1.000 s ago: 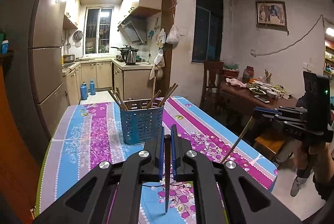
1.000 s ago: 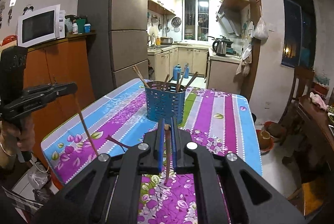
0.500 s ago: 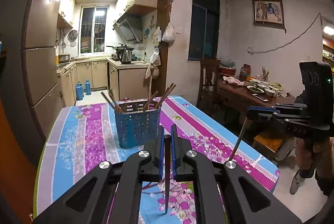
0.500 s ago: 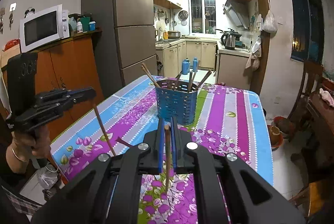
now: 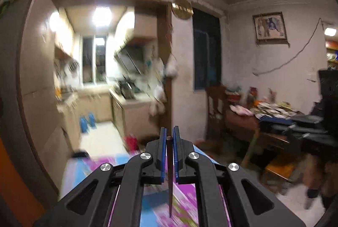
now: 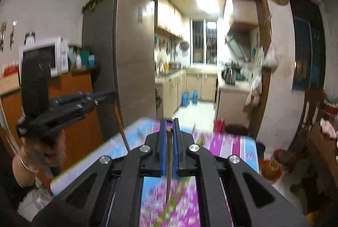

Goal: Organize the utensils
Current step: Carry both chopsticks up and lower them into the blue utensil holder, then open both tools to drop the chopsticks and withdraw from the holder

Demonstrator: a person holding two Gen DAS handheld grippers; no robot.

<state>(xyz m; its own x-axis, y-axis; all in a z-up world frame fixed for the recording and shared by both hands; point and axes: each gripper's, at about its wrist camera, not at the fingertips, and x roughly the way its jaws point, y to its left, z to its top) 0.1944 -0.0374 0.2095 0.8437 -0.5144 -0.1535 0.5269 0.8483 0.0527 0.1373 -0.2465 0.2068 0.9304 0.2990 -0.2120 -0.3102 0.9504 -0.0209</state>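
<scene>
My left gripper (image 5: 169,131) is shut on a dark chopstick (image 5: 170,176) that hangs down between its blue pads, high above the table. My right gripper (image 6: 169,124) is shut on a brown chopstick (image 6: 168,163) held the same way. The left gripper also shows in the right wrist view (image 6: 105,96) with its chopstick (image 6: 121,127) pointing down. The right gripper shows in the left wrist view (image 5: 264,119), its chopstick (image 5: 250,147) slanting down. The blue utensil basket is hidden behind the grippers; only chopstick tips (image 6: 194,127) peek out, blurred.
The table has a striped purple and blue floral cloth (image 6: 230,144). A fridge (image 6: 126,62) and an orange cabinet with a microwave (image 6: 44,55) stand to the left. A wooden chair (image 5: 215,108) and a cluttered side table (image 5: 253,117) stand to the right.
Both grippers have risen and tilted upward, still holding their chopsticks. The blue basket has dropped out of sight behind the grippers. Both views are now motion-blurred.
</scene>
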